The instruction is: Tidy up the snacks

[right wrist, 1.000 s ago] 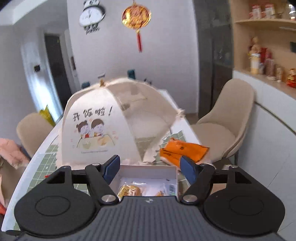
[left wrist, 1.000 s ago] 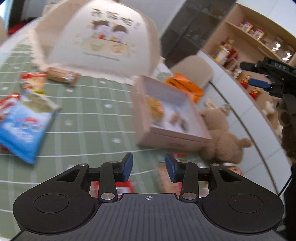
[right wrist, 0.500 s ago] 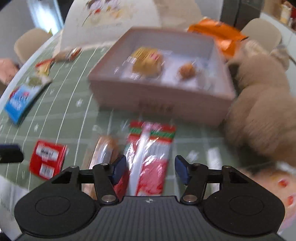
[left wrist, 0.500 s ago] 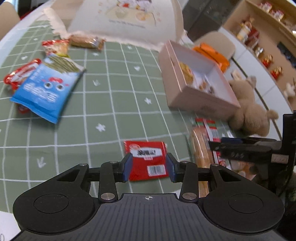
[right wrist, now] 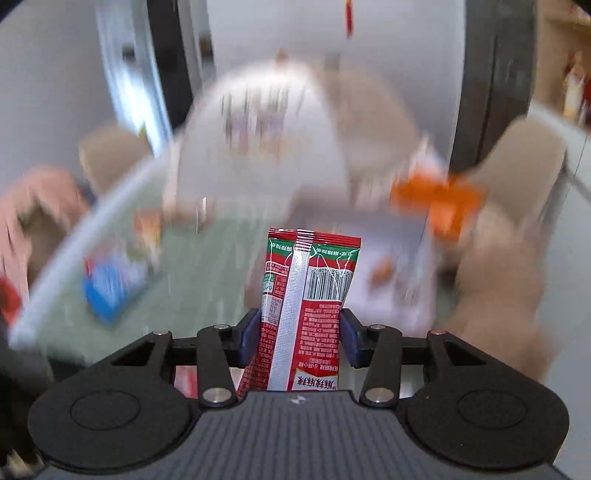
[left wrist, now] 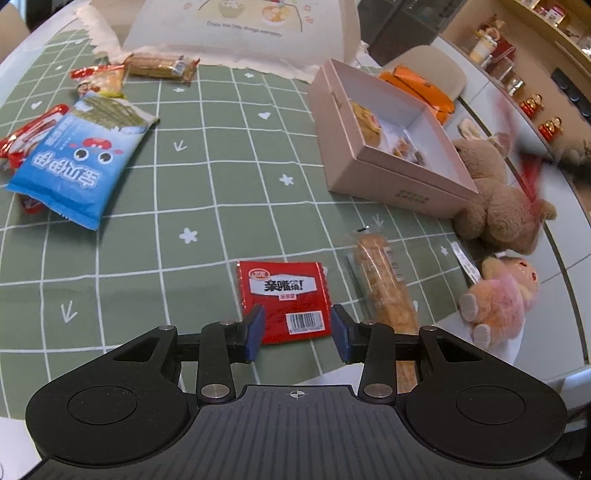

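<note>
My left gripper [left wrist: 297, 334] is open, its blue pads on either side of the near end of a flat red snack packet [left wrist: 284, 295] that lies on the green checked tablecloth [left wrist: 221, 192]. A wrapped bread stick [left wrist: 384, 284] lies just right of it. My right gripper [right wrist: 300, 332] is shut on a red-and-green snack packet [right wrist: 308, 295] and holds it upright in the air; the view behind it is blurred. The pink box [left wrist: 373, 177] holds a few snacks and stands at the right; it shows as a pale blur in the right wrist view [right wrist: 391, 258].
A blue chip bag [left wrist: 81, 162], red packets [left wrist: 29, 129] and a wrapped biscuit bar [left wrist: 159, 66] lie at the left and back. A mesh food cover [left wrist: 243, 33] stands at the back. Two plush toys [left wrist: 498, 206] sit by the table's right edge, orange packets [left wrist: 421, 88] behind the box.
My right gripper closed on the red-and-green packet and lifted it off the table. My left gripper came lower and closer over the flat red packet.
</note>
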Action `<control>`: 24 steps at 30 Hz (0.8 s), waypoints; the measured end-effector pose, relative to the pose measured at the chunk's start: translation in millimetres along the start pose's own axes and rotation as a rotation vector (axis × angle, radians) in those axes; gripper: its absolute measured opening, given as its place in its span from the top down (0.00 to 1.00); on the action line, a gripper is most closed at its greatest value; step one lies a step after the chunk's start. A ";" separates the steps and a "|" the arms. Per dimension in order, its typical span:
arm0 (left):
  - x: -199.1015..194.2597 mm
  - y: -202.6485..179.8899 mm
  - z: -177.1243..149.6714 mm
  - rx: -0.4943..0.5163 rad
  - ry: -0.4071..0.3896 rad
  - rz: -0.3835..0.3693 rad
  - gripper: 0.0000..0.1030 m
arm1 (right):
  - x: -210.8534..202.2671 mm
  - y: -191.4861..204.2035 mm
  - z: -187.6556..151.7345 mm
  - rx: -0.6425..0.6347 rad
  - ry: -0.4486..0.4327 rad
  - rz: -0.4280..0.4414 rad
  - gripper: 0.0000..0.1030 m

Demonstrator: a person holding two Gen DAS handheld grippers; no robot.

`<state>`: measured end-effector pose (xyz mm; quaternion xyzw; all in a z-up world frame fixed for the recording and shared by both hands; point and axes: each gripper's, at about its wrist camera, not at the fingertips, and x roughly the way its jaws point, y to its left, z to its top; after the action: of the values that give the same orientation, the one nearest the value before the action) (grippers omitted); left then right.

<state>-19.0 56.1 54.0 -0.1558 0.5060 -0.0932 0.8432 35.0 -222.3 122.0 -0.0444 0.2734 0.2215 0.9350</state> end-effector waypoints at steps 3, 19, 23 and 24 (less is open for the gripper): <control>-3.4 -3.4 3.3 0.020 -0.016 -0.019 0.58 | 13.4 -21.4 52.6 0.020 -0.031 -0.020 0.46; -60.4 143.8 71.7 -0.302 -0.345 0.150 0.58 | 196.5 144.8 86.9 -0.149 0.028 0.226 0.25; -59.2 176.8 67.7 -0.338 -0.349 0.202 0.58 | 267.7 211.4 95.9 -0.248 -0.019 0.168 0.25; -59.1 185.8 66.4 -0.355 -0.343 0.206 0.58 | 283.2 223.9 95.8 -0.282 -0.035 0.136 0.25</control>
<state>11.7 259.4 65.5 -0.2625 0.3773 0.1111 0.8811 197.0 108.8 61.3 -0.1529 0.2257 0.3212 0.9069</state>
